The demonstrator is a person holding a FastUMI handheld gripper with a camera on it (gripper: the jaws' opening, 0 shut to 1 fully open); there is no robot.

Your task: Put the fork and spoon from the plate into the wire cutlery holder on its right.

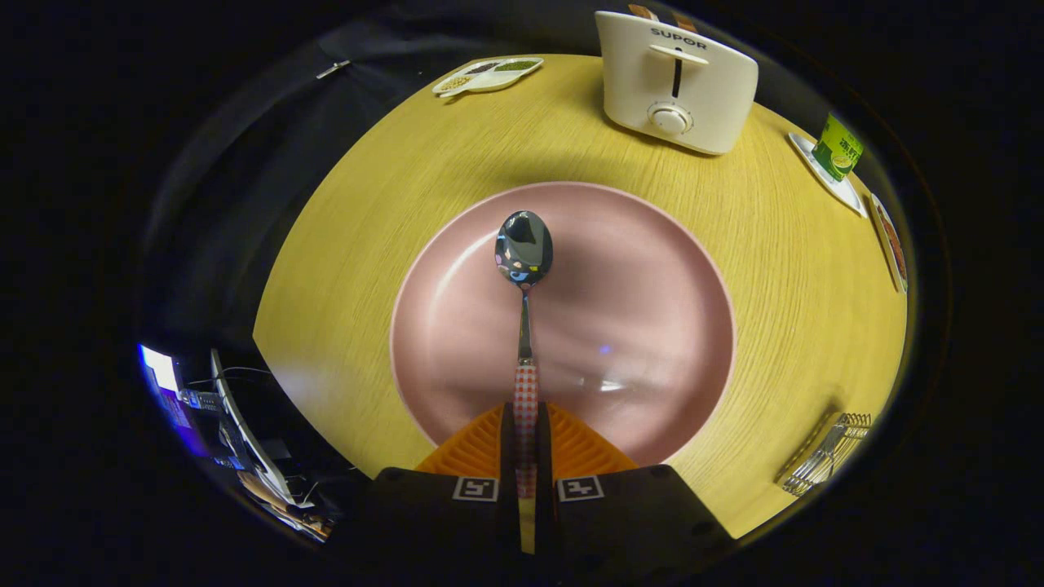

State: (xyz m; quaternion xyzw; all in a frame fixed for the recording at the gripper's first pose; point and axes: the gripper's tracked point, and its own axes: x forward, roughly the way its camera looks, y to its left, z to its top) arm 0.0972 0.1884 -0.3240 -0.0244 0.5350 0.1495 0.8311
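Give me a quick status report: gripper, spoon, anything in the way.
Hand-held gripper shut on spoon handle, bowl pointing ahead over the pink plate. Wire holder off to the right, fork already in it. Nothing blocking the way there.

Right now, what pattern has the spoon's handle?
Red-and-white check on the spoon handle, in the gripper view.

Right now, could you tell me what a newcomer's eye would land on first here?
First the spoon: the hand-held gripper is shut on its checked handle, the shiny bowl pointing ahead over the big pink plate. Beyond the plate stands a white toaster. To the right is the wire cutlery holder.
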